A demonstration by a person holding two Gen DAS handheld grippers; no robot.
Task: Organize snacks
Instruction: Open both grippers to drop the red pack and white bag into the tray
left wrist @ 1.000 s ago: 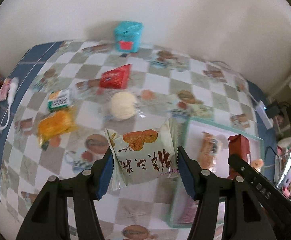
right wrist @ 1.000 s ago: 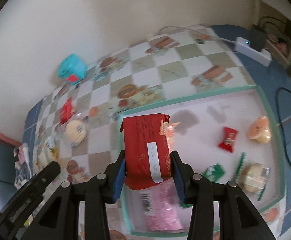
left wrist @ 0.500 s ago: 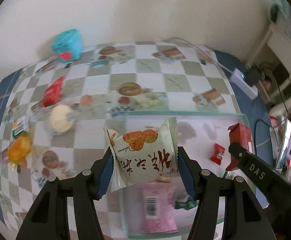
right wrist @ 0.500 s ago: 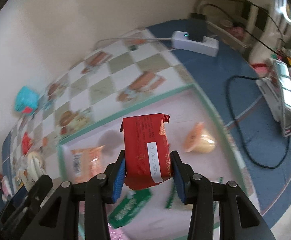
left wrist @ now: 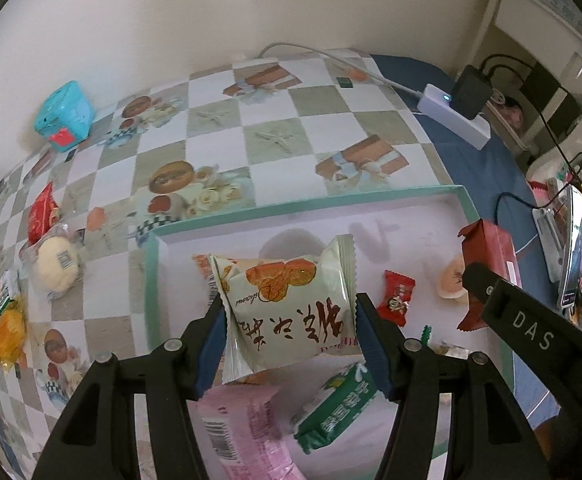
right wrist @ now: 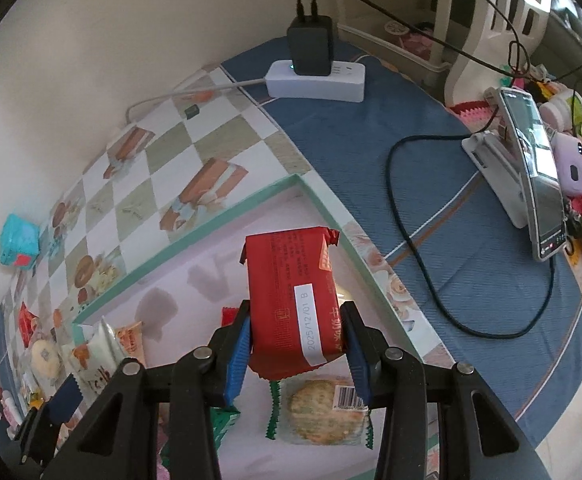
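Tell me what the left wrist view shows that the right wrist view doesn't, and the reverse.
Left wrist only: the pink packet, the small red candy and the orange snack out on the tablecloth.
Right wrist only: the round biscuit in clear wrap under the right gripper, and the purple device behind the phone.
Both: the tray, the teal box, the power strip, the red pack and the white bag in the left gripper.

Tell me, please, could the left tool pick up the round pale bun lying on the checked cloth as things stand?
Probably not yet: the left tool is shut on a cream snack packet over the tray. The bun lies uncovered outside the tray, so only the full grip hinders.
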